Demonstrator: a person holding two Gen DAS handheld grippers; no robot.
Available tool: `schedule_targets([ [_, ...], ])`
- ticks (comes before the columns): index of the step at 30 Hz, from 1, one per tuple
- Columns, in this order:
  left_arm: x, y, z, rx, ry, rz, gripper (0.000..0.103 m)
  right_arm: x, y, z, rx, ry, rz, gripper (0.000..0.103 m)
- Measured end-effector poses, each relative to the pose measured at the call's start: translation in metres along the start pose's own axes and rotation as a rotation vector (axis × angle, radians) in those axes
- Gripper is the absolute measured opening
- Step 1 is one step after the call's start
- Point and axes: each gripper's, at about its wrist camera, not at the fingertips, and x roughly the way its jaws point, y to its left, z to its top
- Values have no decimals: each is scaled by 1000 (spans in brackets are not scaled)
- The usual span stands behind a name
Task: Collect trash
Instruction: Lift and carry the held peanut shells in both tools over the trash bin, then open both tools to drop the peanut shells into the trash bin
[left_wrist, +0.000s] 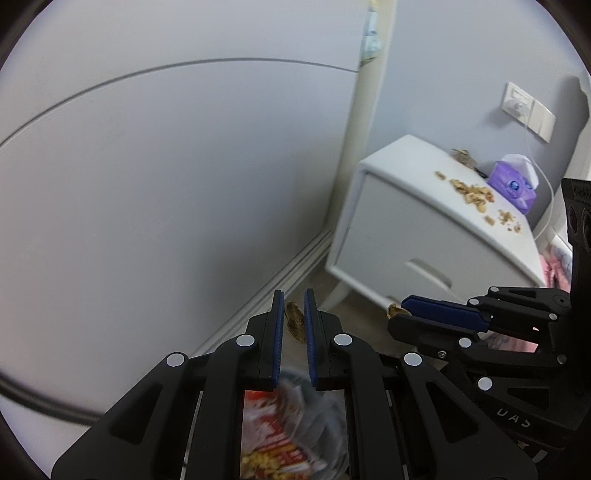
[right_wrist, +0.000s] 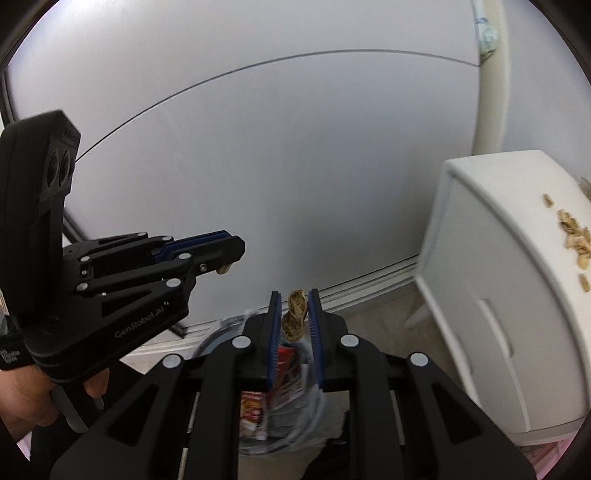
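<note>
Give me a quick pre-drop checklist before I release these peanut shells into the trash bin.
1. Left gripper clamped on its peanut shell: ok.
2. Right gripper clamped on its shell: ok.
3. Trash bin in view below the right gripper: ok.
4. Shells centred over the bin opening: cannot tell, blurred.
5. Grippers apart from each other: ok.
6. Nightstand cleared of shell pile: not ok.

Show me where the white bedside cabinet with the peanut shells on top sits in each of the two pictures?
Left wrist view: the white bedside cabinet is right of centre, with scattered peanut shells on top.
Right wrist view: it fills the right edge, shells at its far right.
Shared landmark: the white baseboard beside the cabinet's leg.
</note>
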Motion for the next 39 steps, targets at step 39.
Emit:
schedule_targets([
  [39,88,62,-166,-186,416,15,9,159,39,-98,-64,456,40,16],
])
